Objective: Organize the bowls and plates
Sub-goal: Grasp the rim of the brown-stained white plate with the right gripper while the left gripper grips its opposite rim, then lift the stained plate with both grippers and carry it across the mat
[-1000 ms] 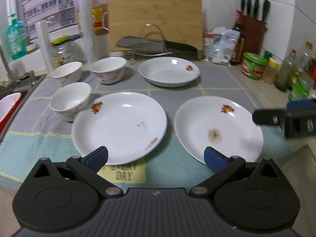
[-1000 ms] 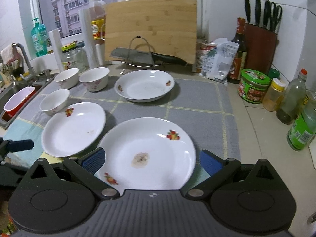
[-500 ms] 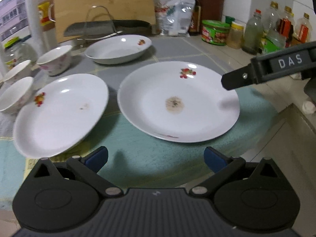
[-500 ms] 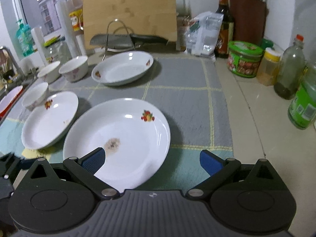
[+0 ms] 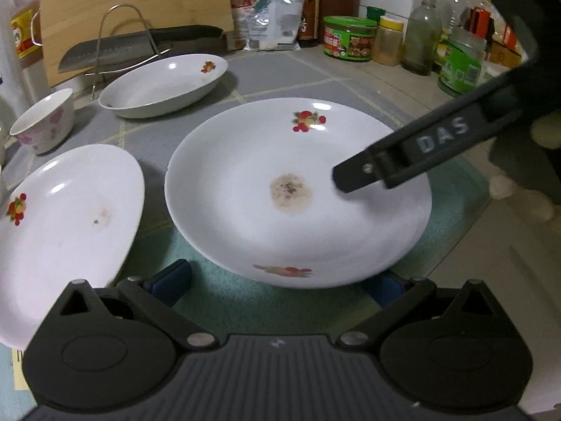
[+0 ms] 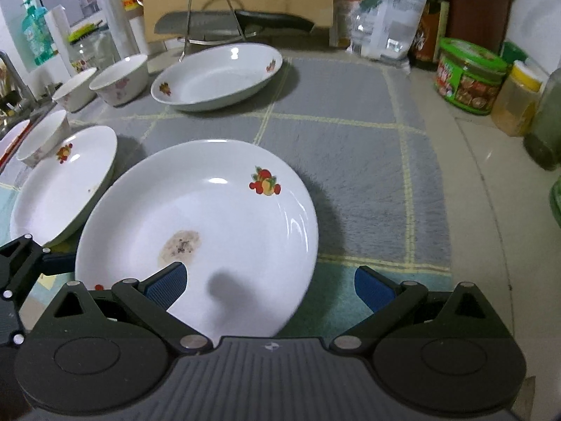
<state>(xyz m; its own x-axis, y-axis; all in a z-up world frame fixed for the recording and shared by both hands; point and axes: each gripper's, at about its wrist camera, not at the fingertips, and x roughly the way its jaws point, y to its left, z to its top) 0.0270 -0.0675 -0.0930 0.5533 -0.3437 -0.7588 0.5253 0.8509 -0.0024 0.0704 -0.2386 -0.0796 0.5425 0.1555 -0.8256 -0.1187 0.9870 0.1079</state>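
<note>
A white plate with a brown stain (image 5: 298,189) lies on the mat, also in the right wrist view (image 6: 210,224). My left gripper (image 5: 277,282) is open at the plate's near edge. My right gripper (image 6: 270,286) is open over the plate's right rim; its finger (image 5: 403,158) reaches above the plate in the left wrist view. A second flat plate (image 5: 59,217) lies to the left (image 6: 66,182). A deep plate (image 5: 164,84) sits behind (image 6: 217,75). Three small bowls (image 6: 119,82) stand at the back left.
A cleaver on a wire rack (image 6: 217,22) and a cutting board (image 5: 136,7) stand behind the dishes. Jars and bottles (image 5: 350,37) line the right counter. A sink (image 6: 10,133) lies at the far left. The counter edge runs at the right front.
Both grippers have moved in low toward the stained plate. The left one swung right from the left plate to this plate's near edge; the right one now reaches over its rim.
</note>
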